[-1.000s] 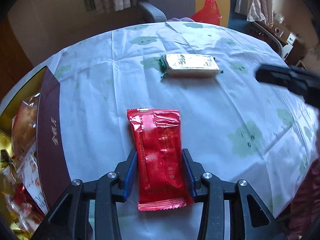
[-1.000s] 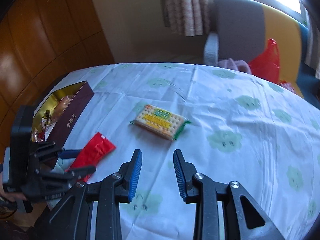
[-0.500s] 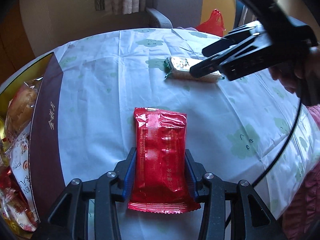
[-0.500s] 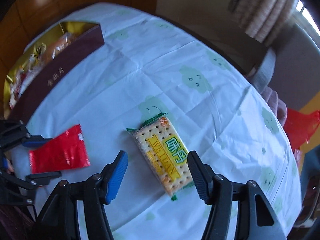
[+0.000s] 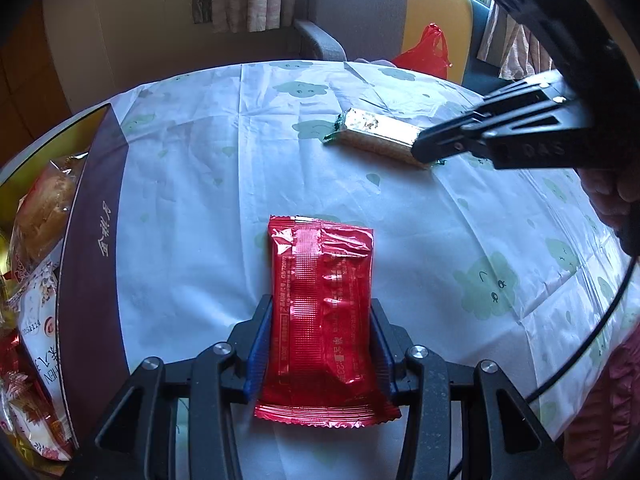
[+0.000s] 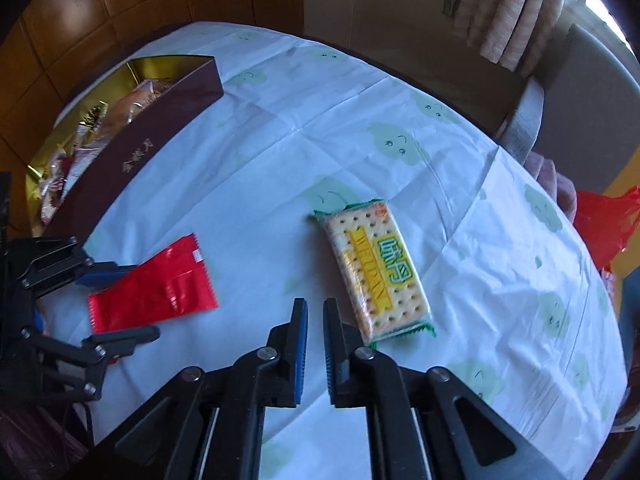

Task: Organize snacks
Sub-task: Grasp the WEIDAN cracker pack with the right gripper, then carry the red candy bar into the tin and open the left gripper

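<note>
Left gripper (image 5: pixel 322 344) clamps the red foil snack packet (image 5: pixel 322 308) on the tablecloth beside the maroon snack box (image 5: pixel 90 248); next, lift it in. Right gripper (image 6: pixel 315 344) closed empty beside the cracker pack (image 6: pixel 376 272)

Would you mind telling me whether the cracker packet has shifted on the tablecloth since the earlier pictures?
No. The cracker packet lies on the same cloud print of the tablecloth as before, beyond the red packet.

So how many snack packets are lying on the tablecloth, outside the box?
2. The red packet lies between the left gripper jaws; the cracker packet lies beside the shut right gripper. More snacks fill the box.
</note>
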The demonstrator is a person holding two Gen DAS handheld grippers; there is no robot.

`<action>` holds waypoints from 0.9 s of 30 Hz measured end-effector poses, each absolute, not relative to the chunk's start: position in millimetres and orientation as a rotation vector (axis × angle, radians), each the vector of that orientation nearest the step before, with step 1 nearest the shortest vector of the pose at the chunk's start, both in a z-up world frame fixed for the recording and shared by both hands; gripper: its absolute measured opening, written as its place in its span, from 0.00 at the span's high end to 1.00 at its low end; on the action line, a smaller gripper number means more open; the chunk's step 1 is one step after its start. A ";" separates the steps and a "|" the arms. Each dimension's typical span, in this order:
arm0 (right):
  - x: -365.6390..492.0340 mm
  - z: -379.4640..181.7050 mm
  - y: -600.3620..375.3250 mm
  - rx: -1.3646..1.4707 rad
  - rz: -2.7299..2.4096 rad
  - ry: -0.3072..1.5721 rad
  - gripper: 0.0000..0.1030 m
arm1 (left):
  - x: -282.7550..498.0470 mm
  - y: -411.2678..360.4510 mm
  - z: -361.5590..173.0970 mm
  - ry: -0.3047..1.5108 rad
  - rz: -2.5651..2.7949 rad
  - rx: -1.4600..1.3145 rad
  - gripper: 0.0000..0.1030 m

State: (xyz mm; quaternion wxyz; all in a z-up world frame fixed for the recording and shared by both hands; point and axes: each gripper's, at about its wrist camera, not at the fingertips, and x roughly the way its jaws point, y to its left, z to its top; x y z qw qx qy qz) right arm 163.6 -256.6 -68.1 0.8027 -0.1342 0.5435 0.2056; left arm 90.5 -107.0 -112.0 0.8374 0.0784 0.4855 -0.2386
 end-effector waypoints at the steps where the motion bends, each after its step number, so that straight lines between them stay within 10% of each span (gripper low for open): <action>1: 165.8 -67.1 -260.1 -0.277 0.426 1.170 0.72 | 90.7 -106.8 -111.8 1.028 -0.505 0.165 0.55; 7: 196.7 -74.7 -263.4 -0.334 0.364 1.179 0.41 | 90.6 -106.7 -111.0 1.031 -0.503 0.167 0.55; 27: 144.2 -85.0 -267.3 -0.164 0.307 1.223 0.54 | 89.4 -107.0 -111.4 1.019 -0.501 0.166 0.57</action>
